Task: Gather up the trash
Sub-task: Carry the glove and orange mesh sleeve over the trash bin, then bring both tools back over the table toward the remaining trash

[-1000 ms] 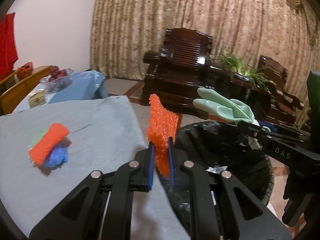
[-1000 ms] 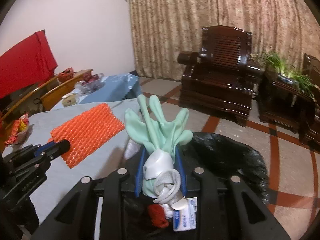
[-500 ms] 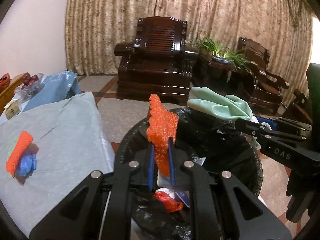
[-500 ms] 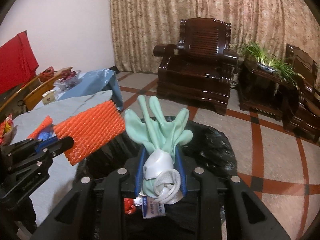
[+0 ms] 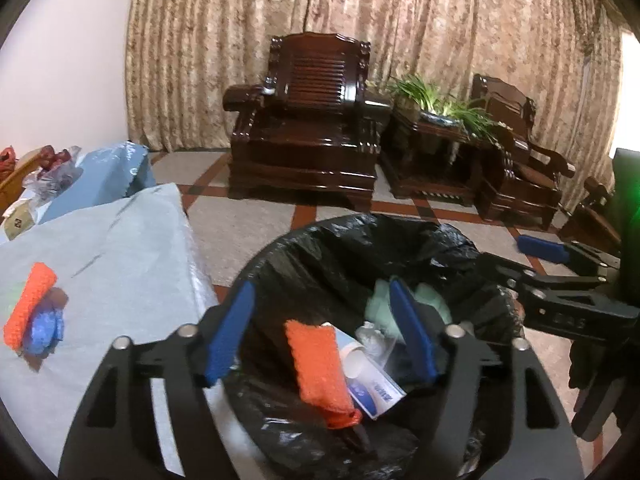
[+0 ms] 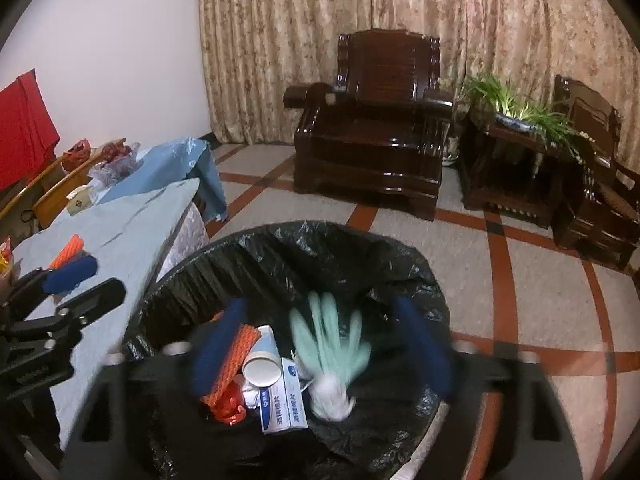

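A bin lined with a black bag [image 5: 304, 236] [image 6: 400, 248] stands by the table, and both grippers hang over it. My left gripper [image 5: 320, 336] [image 6: 84, 282] is opening; the orange foam net [image 5: 320, 364] [image 6: 234, 360] lies loose below its pads, inside the bin. My right gripper [image 6: 320, 344] [image 5: 520, 258] is opening too, its jaws blurred; the pale green glove [image 6: 328, 336] [image 5: 384, 304] has dropped free between them into the bin. A paper cup [image 6: 262, 372], a white box [image 6: 284, 400] and a red wrapper [image 6: 228, 404] also lie in there.
Left of the bin, the table's light blue cloth [image 5: 120, 248] [image 6: 132, 232] carries an orange net with a blue scrap [image 5: 30, 312] [image 6: 68, 250]. Behind, on tiled floor, stand a dark wooden armchair [image 5: 308, 132], a plant stand [image 5: 432, 140] and a second chair [image 5: 516, 160].
Both grippers swung from beside the table to above the bin, then opened. The orange net and the green glove left the pads and fell into the bin.
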A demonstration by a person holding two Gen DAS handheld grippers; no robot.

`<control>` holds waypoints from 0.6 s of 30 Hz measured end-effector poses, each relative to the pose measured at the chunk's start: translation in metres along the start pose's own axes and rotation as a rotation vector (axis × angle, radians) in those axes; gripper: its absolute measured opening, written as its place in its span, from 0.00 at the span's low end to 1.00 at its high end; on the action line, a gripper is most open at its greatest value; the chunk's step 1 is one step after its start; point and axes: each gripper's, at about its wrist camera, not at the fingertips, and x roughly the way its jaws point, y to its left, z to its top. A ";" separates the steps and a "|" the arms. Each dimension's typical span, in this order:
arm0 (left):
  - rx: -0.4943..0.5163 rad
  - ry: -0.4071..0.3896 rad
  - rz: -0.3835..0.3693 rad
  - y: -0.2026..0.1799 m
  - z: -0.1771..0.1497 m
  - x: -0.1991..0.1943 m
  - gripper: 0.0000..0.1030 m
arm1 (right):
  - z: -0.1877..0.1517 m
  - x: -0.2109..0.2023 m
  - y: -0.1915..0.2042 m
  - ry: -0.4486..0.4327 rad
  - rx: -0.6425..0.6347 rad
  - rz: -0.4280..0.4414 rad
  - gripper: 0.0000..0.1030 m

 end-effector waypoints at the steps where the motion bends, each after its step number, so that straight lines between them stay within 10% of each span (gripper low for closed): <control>1: -0.005 -0.005 0.008 0.004 0.000 -0.003 0.76 | 0.001 -0.002 0.001 -0.013 -0.001 0.000 0.88; 18: -0.141 -0.086 0.232 0.091 -0.014 -0.076 0.91 | 0.013 -0.005 0.074 -0.045 -0.101 0.135 0.94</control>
